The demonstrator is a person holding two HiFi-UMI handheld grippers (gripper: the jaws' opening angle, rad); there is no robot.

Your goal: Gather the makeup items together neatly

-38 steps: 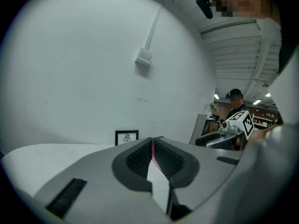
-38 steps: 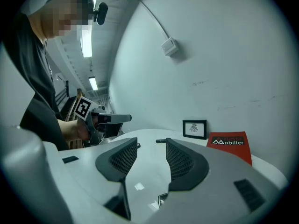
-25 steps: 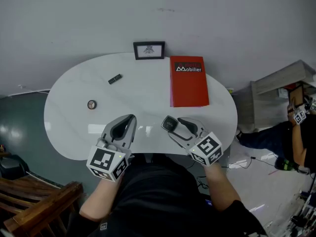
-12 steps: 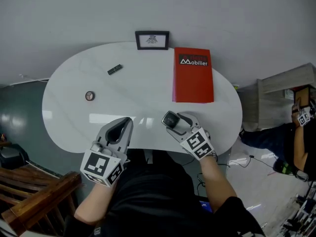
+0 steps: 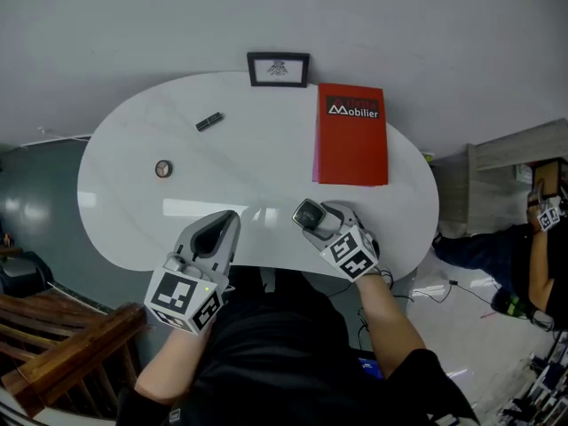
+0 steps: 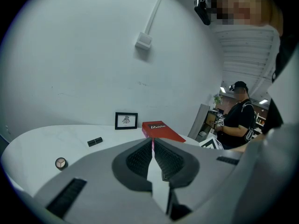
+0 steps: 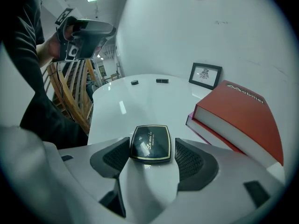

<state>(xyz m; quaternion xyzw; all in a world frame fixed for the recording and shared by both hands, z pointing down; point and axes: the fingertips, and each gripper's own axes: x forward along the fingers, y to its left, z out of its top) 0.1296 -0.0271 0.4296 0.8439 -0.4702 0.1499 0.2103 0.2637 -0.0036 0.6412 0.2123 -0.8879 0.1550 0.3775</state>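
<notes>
A black square compact lies on the white table near its front edge, between the pads of my right gripper. Those jaws have just been opening and stand wide, a gap showing beside the right pad. My left gripper hovers shut and empty over the front edge, left of the right one; its pads meet. Far left on the table sit a small round eyeshadow pot and, further back, a black lipstick tube.
A red book on a thinner pink one lies just behind my right gripper. A small framed picture leans on the wall at the table's back. A wooden chair stands lower left, and another person is at right.
My right gripper has sunk towards the table's front edge with the compact and its jaws have spread. The left gripper has stayed where it was.
</notes>
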